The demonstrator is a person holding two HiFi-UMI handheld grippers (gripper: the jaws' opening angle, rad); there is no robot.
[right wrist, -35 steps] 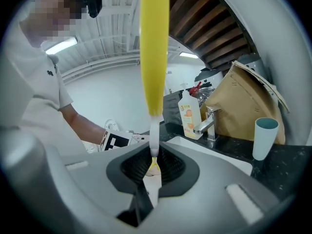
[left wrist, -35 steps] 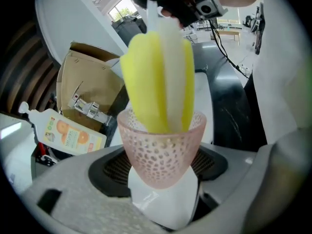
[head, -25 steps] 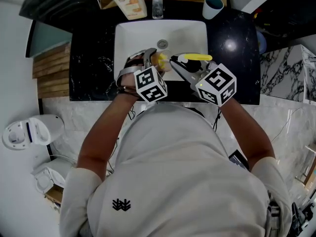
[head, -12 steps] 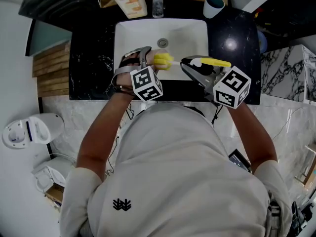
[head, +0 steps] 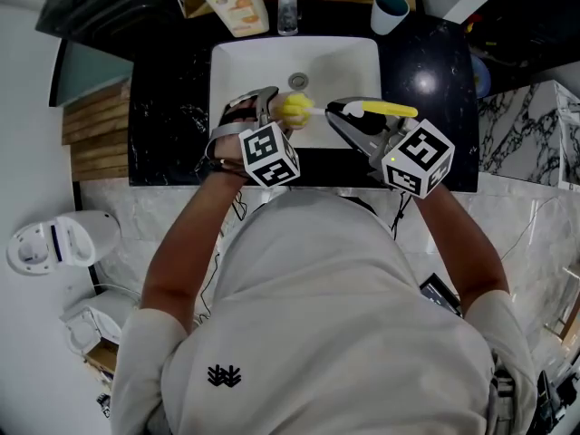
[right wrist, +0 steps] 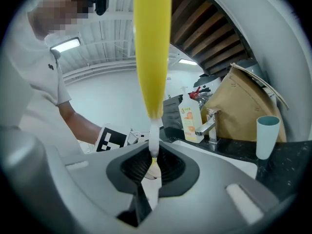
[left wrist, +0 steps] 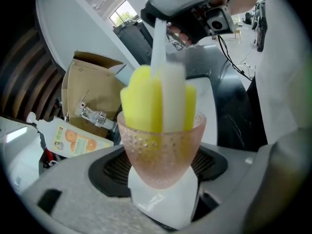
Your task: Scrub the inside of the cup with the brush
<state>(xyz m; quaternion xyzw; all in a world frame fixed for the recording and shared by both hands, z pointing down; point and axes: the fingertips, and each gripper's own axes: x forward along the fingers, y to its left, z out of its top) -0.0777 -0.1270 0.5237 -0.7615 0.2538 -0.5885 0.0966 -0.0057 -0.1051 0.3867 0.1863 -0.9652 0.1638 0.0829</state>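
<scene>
Over the white sink (head: pixel 349 66), my left gripper (head: pixel 265 109) is shut on a pink translucent cup (left wrist: pixel 163 155), its mouth facing right in the head view. The jaws clamp the cup's base (left wrist: pixel 163 199). My right gripper (head: pixel 343 113) is shut on the brush, whose yellow handle (head: pixel 390 110) trails to the right. The yellow and white sponge head (head: pixel 295 107) sits in the cup's mouth, its lower part inside and its top above the rim (left wrist: pixel 157 101). In the right gripper view the handle (right wrist: pixel 152 48) runs straight up from between the jaws (right wrist: pixel 152 167).
A dish soap bottle (head: pixel 237 3), the faucet (head: pixel 288 9) and a teal cup (head: pixel 391 12) stand behind the sink on the black counter (head: pixel 172 107). A brown paper bag (right wrist: pixel 243 106) is behind the faucet. A marble surface (head: pixel 526 134) lies to the right.
The brush head was deep in the cup a second ago. The right gripper drew it out to the right, then edged slightly back left. The left gripper with the cup barely moved.
</scene>
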